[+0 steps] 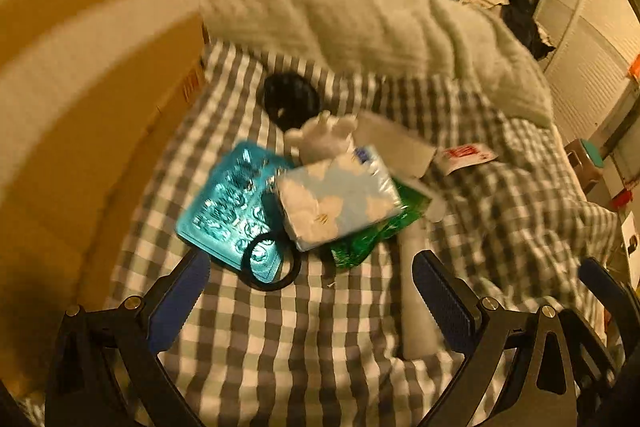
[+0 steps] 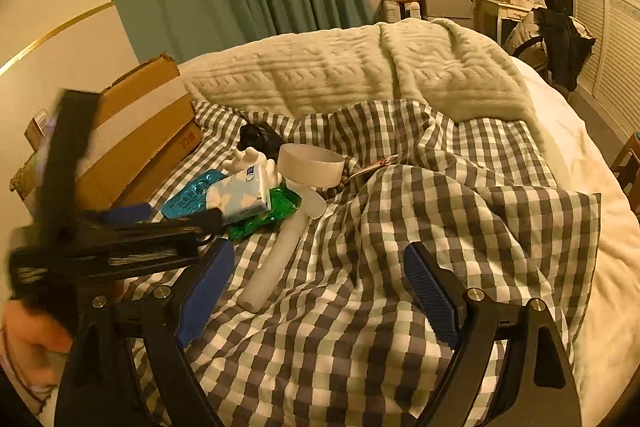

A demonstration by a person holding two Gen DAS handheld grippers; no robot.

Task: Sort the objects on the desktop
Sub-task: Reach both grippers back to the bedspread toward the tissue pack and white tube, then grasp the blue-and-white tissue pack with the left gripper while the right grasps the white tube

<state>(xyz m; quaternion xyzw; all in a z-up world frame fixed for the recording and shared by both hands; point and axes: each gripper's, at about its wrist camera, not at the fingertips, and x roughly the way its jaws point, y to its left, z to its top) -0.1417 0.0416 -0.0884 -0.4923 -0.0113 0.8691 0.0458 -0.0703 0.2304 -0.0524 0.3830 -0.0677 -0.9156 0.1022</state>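
Note:
A small heap lies on the checked bedcover [image 1: 280, 347]: a teal blister pack [image 1: 236, 211], a blue-and-white tissue pack [image 1: 340, 199] on a green packet [image 1: 372, 231], a black hair tie [image 1: 272, 263], a white figure [image 1: 324, 135], a white tape roll [image 2: 312, 163], a white tube [image 2: 276, 259] and a black object [image 1: 290, 99]. My left gripper [image 1: 312, 279] hangs open just above the hair tie and the blister pack, holding nothing. My right gripper [image 2: 320, 287] is open over bare cover, right of the tube. The blurred left gripper [image 2: 172, 217] hides part of the heap.
An open cardboard box [image 2: 140, 131] stands at the left of the bed, close to the heap. A cream quilt [image 2: 360, 67] is bunched behind it. A red-and-white card [image 1: 466, 155] lies right of the tape roll. The cover is rumpled into folds at the right.

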